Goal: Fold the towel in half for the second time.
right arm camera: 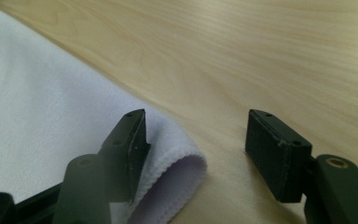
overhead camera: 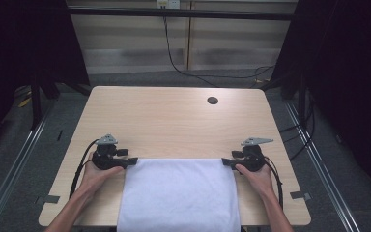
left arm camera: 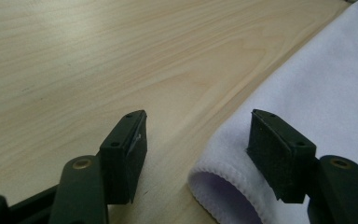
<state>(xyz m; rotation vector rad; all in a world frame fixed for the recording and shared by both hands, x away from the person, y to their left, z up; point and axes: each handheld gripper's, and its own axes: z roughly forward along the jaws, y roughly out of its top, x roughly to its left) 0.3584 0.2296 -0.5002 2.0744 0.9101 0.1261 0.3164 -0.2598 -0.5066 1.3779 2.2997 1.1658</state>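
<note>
the folded white terry towel (overhead camera: 179, 193) lies flat at the near edge of the pale wooden table (overhead camera: 174, 116), draping over it. the left gripper (left arm camera: 193, 133) and right gripper (right arm camera: 193, 133) stand spread at its far corners, pinching nothing. a jaw resting on the hem could snag as it pulls away and rumple the fold.

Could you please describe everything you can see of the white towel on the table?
The white towel is soft, fleecy cloth with a stitched hem, folded double and lying flat on the wooden table. Its near end hangs over the table's front edge. Each far corner curls up slightly beside open tongs, left and right, neither clamping it.
</note>
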